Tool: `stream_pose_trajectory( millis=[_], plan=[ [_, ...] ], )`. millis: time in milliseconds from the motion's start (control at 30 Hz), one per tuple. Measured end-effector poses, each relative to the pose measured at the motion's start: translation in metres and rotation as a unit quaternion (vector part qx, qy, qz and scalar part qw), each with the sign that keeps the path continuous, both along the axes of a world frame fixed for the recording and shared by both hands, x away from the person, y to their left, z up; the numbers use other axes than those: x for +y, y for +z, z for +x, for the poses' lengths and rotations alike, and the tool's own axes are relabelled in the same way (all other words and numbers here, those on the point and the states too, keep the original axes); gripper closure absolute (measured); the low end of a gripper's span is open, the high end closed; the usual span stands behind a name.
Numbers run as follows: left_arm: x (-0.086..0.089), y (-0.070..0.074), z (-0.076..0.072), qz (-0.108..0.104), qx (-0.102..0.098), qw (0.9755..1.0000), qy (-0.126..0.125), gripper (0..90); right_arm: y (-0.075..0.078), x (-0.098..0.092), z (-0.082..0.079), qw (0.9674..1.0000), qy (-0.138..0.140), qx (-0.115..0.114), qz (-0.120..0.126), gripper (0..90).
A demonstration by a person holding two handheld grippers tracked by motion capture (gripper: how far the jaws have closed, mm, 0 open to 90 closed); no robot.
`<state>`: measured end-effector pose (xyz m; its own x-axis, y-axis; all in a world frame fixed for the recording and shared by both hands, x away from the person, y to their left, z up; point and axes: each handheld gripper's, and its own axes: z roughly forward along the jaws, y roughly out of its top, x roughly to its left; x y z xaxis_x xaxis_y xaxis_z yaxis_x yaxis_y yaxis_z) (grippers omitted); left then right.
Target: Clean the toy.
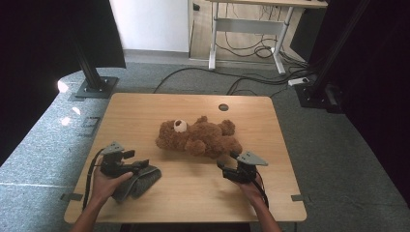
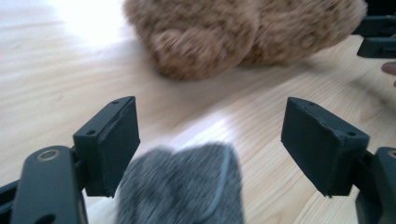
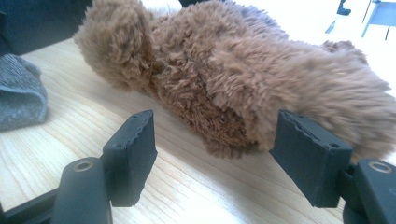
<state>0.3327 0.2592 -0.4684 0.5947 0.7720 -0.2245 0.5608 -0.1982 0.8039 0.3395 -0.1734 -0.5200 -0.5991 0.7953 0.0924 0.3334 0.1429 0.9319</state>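
A brown teddy bear (image 1: 198, 137) lies on its side in the middle of the wooden table (image 1: 145, 111). A grey knitted cloth (image 1: 140, 181) lies crumpled near the front left. My left gripper (image 1: 140, 165) hovers just over it. In the left gripper view its jaws stand open (image 2: 210, 121), and the cloth (image 2: 182, 186) lies low between them, free of the pads. My right gripper (image 1: 226, 162) is at the bear's lower end. It is open (image 3: 215, 140), with a furry limb of the bear (image 3: 243, 74) just ahead of its pads.
A round cable hole (image 1: 223, 107) sits near the table's far edge. Black stand bases rest on the floor at the back left (image 1: 96, 87) and back right (image 1: 314, 94). Cables and a white-legged desk (image 1: 251, 29) lie beyond.
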Motion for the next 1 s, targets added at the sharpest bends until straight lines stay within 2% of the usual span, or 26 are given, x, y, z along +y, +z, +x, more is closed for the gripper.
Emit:
stream_pose_trajectory(
  millis=[133, 267, 467, 700, 900, 1000],
  plan=[
    [-0.017, 0.002, 0.000, 0.006, -0.007, 0.9998, -0.018, 20.4, 0.001, -0.007, -0.007, 1.0000, 0.001, 0.002, 0.005, 29.0],
    [-0.023, 0.001, -0.004, 0.010, -0.008, 0.9994, -0.031, 21.4, 0.001, -0.015, -0.015, 1.0000, 0.004, 0.005, 0.005, 28.9],
    [-0.016, -0.007, -0.017, 0.004, -0.007, 0.9995, -0.030, 23.2, -0.001, -0.027, -0.025, 0.9999, -0.005, 0.012, 0.005, 28.8],
    [-0.008, -0.017, -0.028, 0.009, -0.001, 0.9997, -0.023, 24.0, -0.012, -0.034, -0.031, 0.9992, -0.010, 0.037, -0.015, 28.9],
    [-0.011, -0.022, -0.031, 0.017, 0.002, 0.9995, -0.027, 24.7, -0.017, -0.035, -0.037, 0.9985, -0.008, 0.046, -0.029, 28.8],
    [-0.013, -0.023, -0.031, 0.017, 0.002, 0.9994, -0.029, 24.9, -0.017, -0.035, -0.037, 0.9985, -0.011, 0.046, -0.028, 28.8]
  ],
)
